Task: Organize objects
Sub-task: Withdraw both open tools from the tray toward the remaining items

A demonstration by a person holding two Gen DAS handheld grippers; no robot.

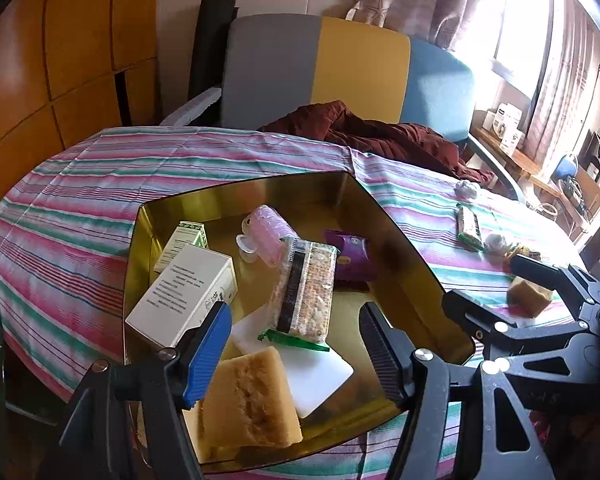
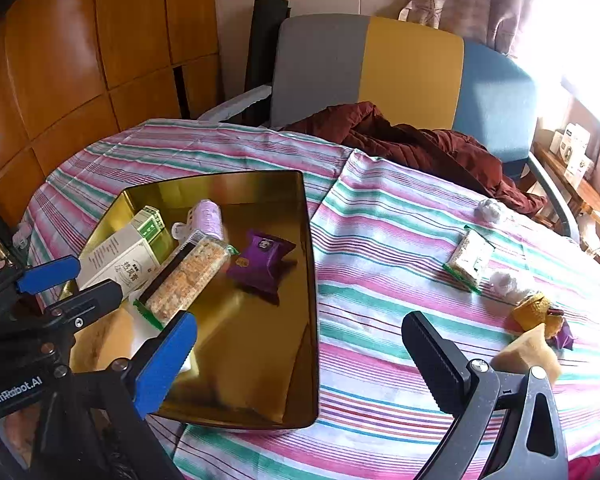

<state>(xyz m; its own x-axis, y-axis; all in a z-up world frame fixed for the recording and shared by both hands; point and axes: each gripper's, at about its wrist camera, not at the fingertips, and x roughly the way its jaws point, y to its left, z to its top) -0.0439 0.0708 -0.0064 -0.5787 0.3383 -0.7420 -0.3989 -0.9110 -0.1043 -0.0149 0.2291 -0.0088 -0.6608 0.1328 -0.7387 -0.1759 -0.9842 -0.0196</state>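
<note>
The left gripper (image 1: 296,344) hangs over the gold tray (image 1: 400,240), jaws apart, a tan sponge (image 1: 248,400) lying loose in the tray below them. The right gripper (image 2: 300,364) spreads its jaws empty above the striped bench (image 2: 380,240), near another sponge (image 2: 528,354).

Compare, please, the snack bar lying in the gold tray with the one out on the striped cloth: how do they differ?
The bar in the tray lies inside the gold tray, propped across other items; the bar on the cloth lies flat on the striped tablecloth, apart from the tray. The tray bar shows brownish filling with a dark strip; the cloth bar looks paler, whitish. The tray bar appears longer here. Both have clear wrappers with green ends.
</note>
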